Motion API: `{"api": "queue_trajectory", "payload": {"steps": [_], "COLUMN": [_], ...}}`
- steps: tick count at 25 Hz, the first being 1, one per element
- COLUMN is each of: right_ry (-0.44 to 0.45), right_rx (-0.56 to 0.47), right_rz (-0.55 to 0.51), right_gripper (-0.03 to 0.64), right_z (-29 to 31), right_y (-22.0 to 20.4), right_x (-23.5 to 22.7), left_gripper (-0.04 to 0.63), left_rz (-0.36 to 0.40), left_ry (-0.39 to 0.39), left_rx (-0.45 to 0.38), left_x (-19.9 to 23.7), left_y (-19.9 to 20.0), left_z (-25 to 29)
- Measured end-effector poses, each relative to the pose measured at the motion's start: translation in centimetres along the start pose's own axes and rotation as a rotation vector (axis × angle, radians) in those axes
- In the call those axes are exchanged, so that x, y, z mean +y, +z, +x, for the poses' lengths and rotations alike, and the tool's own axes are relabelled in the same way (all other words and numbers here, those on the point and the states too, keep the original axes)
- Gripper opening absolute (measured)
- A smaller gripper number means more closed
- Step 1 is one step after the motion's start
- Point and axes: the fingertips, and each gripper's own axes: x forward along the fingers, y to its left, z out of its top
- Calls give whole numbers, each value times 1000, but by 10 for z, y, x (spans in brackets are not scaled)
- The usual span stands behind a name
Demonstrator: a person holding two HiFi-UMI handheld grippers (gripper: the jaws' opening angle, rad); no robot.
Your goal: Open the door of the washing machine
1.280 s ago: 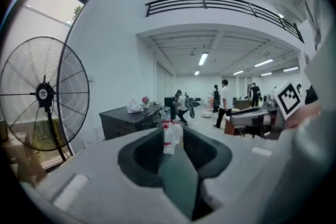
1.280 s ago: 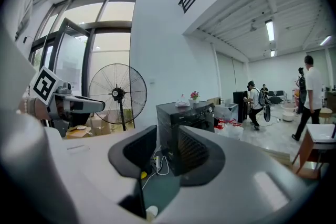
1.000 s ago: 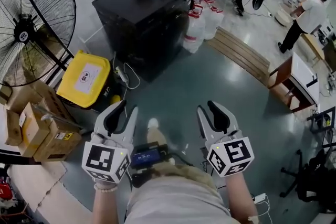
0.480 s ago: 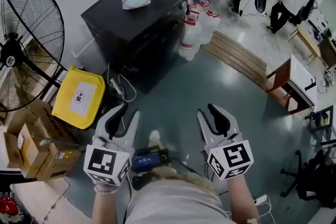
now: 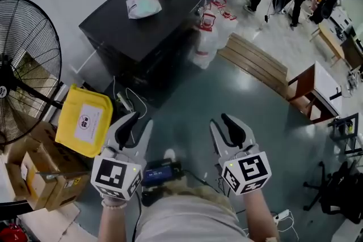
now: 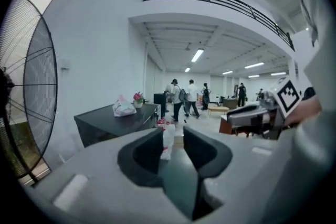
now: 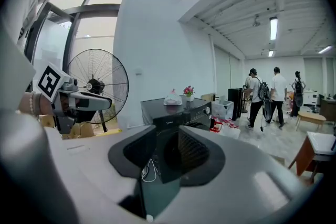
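Looked along the right gripper point(image 7: 167, 140), jaws apart with nothing clamped. Framed the black washing machine point(image 7: 184, 113) in the gap, well off. Showed a white bag point(image 7: 172, 98) and potted flowers point(image 7: 188, 93) on its top, a standing fan point(image 7: 98, 86) to its left, and people point(image 7: 265, 96) far off at right.

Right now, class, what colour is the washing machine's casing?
The washing machine is black; the head view shows it best.
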Motion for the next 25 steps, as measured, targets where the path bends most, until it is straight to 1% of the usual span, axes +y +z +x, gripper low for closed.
{"api": "queue_trajectory", "payload": {"steps": [11, 15, 21, 25], "right_ry": [-19, -40, -61, -68], "right_rx": [32, 40, 45, 53], "right_rz": [11, 21, 42, 59], "right_gripper": [114, 114, 114, 114], "right_z": [68, 85, 101, 112], "right_y": [13, 13, 11, 6], "right_x": [-13, -22, -35, -42], "left_gripper": [112, 114, 121, 126], "left_rz": [-5, 9, 11, 4], "left_ry": [-49, -77, -121, -122], "left_rx": [30, 50, 54, 73], "left_x": [53, 69, 78, 85], "left_y": [3, -2, -4, -11], "left_z": [52, 67, 87, 101]}}
